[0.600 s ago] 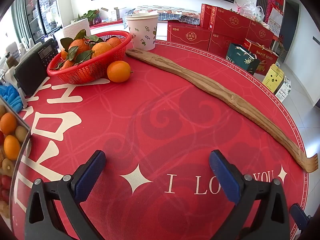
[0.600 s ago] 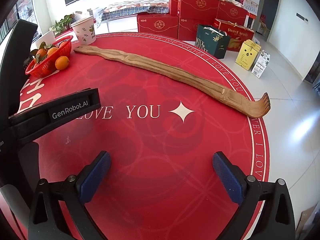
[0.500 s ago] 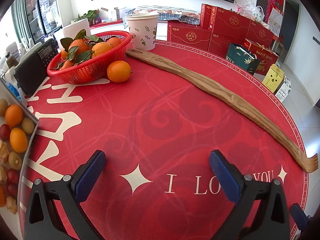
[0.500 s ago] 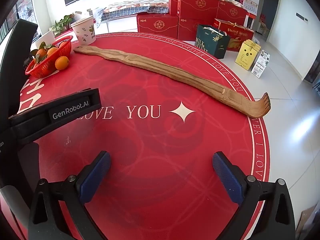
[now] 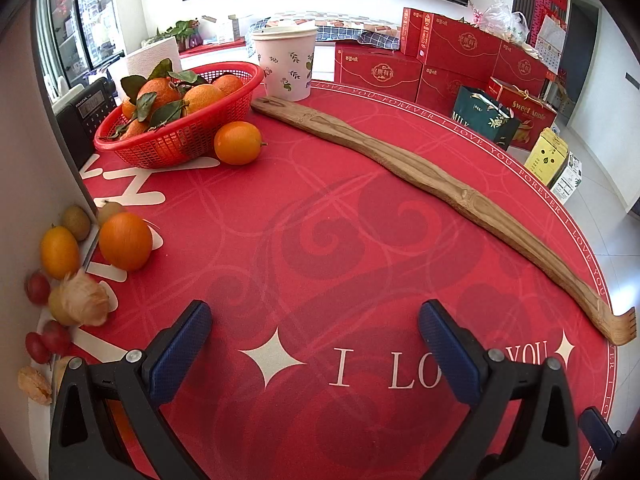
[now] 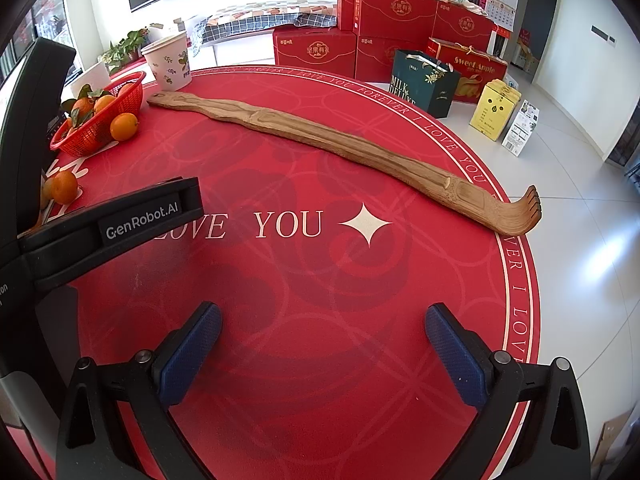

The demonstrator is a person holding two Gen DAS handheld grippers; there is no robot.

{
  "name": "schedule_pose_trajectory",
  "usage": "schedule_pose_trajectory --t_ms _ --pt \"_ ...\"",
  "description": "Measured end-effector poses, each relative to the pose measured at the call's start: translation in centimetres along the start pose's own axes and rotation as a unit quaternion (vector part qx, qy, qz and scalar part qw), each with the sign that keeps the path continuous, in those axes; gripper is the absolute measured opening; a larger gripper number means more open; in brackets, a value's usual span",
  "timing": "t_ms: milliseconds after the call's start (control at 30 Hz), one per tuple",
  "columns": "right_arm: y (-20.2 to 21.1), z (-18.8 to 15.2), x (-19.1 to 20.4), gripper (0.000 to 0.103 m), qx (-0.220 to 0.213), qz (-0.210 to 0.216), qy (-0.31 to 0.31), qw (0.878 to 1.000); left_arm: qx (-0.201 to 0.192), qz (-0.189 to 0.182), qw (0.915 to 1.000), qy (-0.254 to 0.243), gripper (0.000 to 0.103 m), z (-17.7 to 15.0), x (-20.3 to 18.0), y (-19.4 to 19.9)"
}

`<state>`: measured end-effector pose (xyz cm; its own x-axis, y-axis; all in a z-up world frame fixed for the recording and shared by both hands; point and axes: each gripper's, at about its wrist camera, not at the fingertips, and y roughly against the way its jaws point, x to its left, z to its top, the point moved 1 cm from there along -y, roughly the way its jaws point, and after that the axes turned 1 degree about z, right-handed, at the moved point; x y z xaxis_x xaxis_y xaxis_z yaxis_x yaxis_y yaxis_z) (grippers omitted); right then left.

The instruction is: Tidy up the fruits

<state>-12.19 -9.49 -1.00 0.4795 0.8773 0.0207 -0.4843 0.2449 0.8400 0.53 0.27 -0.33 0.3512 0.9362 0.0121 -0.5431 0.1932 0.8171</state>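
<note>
two grippers hang tilted down over a round red table (image 5: pixel 320 220), both with jaws spread wide and nothing between the blue pads; the left gripper (image 5: pixel 316 344) hovers above the white lettering near the table's front edge, and the right gripper (image 6: pixel 322 344) does likewise over bare red cloth further right, with the left one's black body crossing its view at the left; the fruit lies at the table's left side; a red basket (image 5: pixel 180 136) at the back left holds leafy oranges (image 5: pixel 200 96), and a loose orange (image 5: pixel 238 142) sits on the cloth just beside the basket's front; nearer the camera, at the left edge, a second loose orange (image 5: pixel 125 240) rests on the cloth beside a white tray (image 5: pixel 24 200); whether it touches the tray cannot be told; the tray carries another orange (image 5: pixel 60 252), a brownish-green fruit (image 5: pixel 76 222), small red fruits (image 5: pixel 38 288) and papery husked fruits (image 5: pixel 78 304), one of the husked ones at the tray's rim; a long wooden backscratcher (image 5: pixel 432 180) lies diagonally across the table from the basket's side to the right rim, its clawed end near the edge; a white leaf-printed cup (image 5: pixel 286 64) stands behind the basket, just beyond the scratcher's handle end; a black radio (image 5: pixel 86 120) sits left of the basket; red gift boxes (image 5: pixel 460 60) and a dark green bag (image 5: pixel 484 120) crowd the floor beyond the table.
</note>
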Motion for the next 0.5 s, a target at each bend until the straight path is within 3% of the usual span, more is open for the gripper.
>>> schedule_pose_trajectory --t_ms 500 --pt "-0.04 0.18 0.21 0.102 0.0 0.0 0.001 1.0 0.0 0.0 1.0 0.0 0.103 -0.29 -0.15 -0.1"
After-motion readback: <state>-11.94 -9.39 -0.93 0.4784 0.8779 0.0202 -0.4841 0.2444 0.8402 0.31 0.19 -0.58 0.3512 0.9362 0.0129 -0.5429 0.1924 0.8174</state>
